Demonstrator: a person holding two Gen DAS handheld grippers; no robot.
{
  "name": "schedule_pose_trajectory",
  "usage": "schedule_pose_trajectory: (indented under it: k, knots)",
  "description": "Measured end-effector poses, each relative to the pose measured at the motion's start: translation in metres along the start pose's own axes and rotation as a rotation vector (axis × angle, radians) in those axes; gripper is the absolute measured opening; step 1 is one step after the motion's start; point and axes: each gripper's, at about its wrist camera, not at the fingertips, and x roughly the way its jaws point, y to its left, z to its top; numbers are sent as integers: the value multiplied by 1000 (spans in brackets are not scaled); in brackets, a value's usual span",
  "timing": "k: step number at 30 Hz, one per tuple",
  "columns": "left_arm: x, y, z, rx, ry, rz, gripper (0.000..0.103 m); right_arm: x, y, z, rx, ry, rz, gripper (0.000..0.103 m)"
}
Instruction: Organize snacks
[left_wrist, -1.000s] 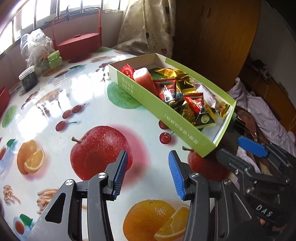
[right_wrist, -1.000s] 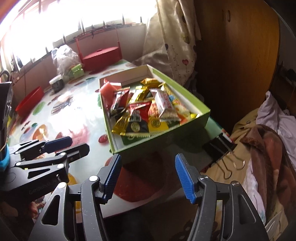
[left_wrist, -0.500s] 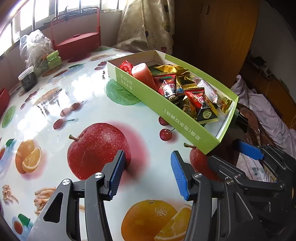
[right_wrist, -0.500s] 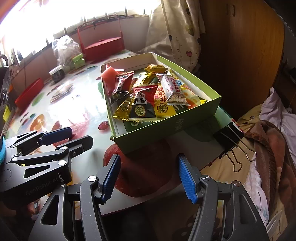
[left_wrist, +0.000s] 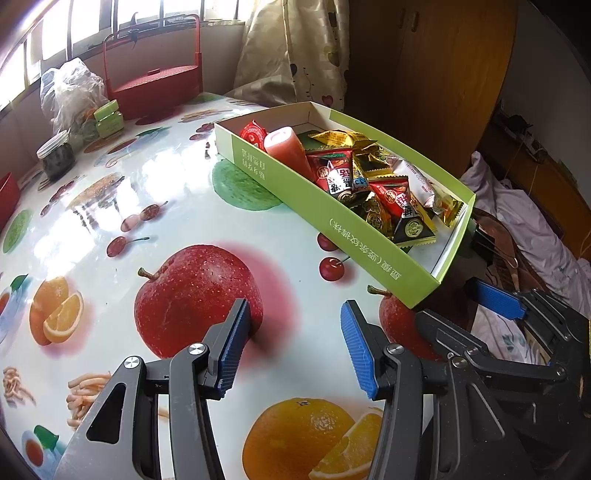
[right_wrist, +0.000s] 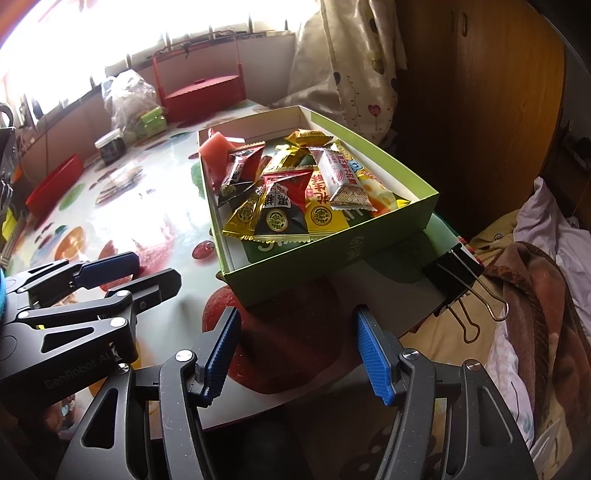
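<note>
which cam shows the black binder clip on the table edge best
The right wrist view: the black binder clip sits whole on the table edge beside the green box, wire handles clear. The left wrist view shows only a dark sliver behind the box.

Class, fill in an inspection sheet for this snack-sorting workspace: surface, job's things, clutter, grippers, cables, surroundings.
Surface: glossy fruit-print tablecloth.
Job's things: shallow green cardboard box holding wrapped snack packets and a pink tube-shaped snack.
Clutter: red handled basket, clear plastic bag, dark lidded jar, black binder clips.
Grippers: left gripper and right gripper both open, nothing between the pads.
Cables: nothing seen.
Surroundings: patterned curtain, wooden wardrobe, rumpled bedding.
</note>
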Motion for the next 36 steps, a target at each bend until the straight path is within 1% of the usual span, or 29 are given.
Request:
schedule_pose_trajectory:
  k: [36]
  knots:
    - [-1,2,0,-7,-16,0,52,1,1,-1,-3,-2,-3,63]
